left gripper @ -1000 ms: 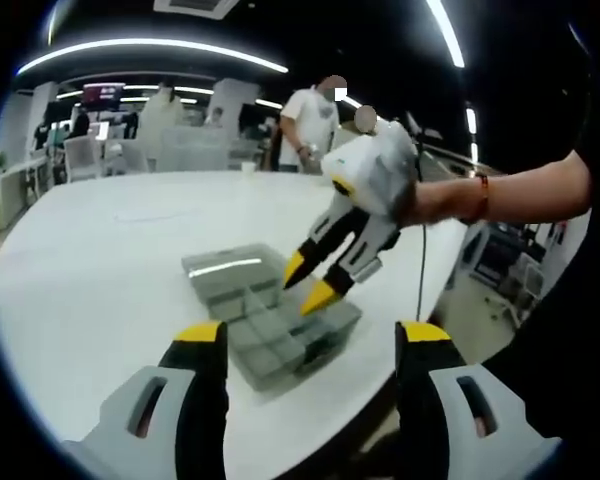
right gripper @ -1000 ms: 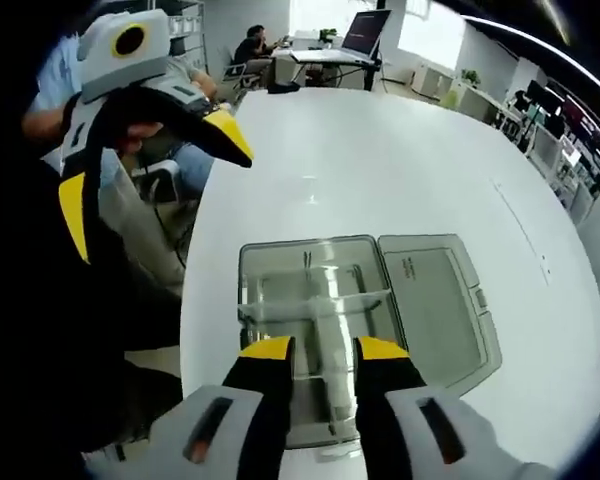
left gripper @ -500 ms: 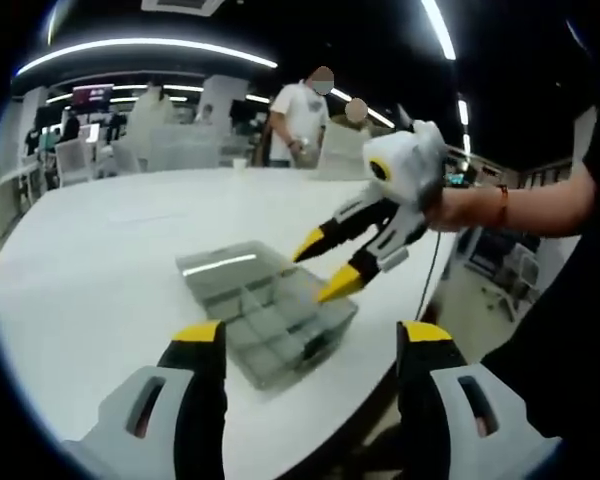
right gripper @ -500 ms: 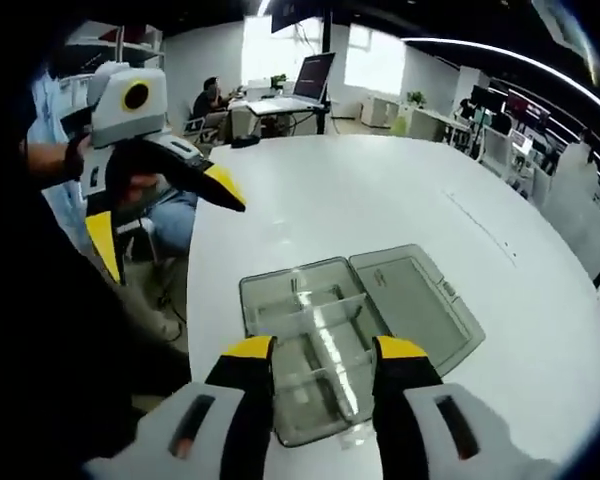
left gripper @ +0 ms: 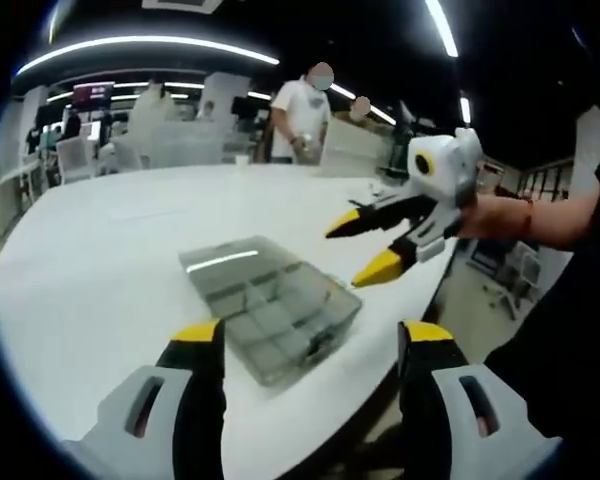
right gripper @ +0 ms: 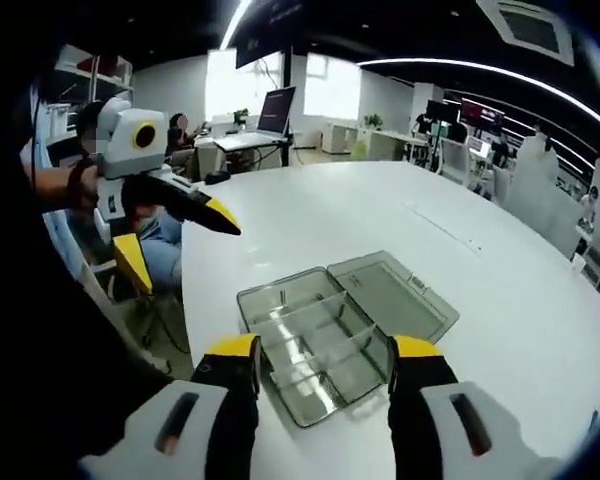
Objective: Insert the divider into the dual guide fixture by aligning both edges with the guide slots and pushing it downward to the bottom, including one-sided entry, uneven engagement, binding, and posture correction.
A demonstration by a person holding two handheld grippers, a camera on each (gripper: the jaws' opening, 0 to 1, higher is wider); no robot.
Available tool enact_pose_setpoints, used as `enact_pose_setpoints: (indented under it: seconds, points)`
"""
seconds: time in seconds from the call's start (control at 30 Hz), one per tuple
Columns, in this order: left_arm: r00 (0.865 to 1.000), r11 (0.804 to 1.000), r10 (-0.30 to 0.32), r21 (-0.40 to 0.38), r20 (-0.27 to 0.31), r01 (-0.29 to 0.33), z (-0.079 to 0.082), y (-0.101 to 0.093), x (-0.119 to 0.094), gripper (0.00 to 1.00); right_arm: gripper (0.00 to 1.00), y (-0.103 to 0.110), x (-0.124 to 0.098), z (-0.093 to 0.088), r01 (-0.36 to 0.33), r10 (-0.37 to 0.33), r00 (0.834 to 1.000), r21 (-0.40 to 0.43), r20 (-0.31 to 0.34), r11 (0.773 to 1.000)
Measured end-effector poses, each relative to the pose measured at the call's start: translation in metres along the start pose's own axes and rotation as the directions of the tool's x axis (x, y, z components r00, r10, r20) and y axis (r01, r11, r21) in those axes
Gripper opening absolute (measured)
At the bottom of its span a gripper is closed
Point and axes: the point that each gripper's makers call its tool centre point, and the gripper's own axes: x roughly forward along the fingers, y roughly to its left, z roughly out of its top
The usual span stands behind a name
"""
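A clear plastic compartment box (left gripper: pixel 280 315) lies near the white table's edge, its lid (left gripper: pixel 225 265) open flat. In the right gripper view the same box (right gripper: pixel 315 340) sits just beyond my jaws, with clear dividers (right gripper: pixel 310 318) standing across its tray and its lid (right gripper: pixel 395 295) to the right. My left gripper (left gripper: pixel 312 338) is open and empty, short of the box. My right gripper (right gripper: pixel 325 350) is also open with nothing in it. The right gripper (left gripper: pixel 362 248) hangs in the air to the right of the box. The left gripper (right gripper: pixel 177 242) hovers off the table's left edge.
The white table (left gripper: pixel 90 240) stretches wide behind the box, its rounded edge (right gripper: pixel 195 300) close to the box. People (left gripper: pixel 302 115) stand at the far side. A person sits at a desk (right gripper: pixel 250 135) with a laptop beyond the table.
My right gripper has risen and drawn back from the box, and its jaws have spread wider. The left gripper has stayed about where it was, still open.
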Motion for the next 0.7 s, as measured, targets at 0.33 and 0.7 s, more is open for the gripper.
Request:
enact_pose_setpoints:
  seconds: [0.33,0.7]
  points:
    - [0.998,0.998,0.055,-0.024,-0.031,-0.056,-0.008,0.019,-0.001,0.69,0.52,-0.002,-0.007,0.003,0.022,-0.022,0.999,0.016,0.027,1.0]
    - [0.984,0.987,0.15,-0.039,-0.097,-0.154,-0.025,0.048,-0.01,0.69,0.52,0.005,-0.006,0.004,0.0,-0.001,1.0,0.021,0.028,1.0]
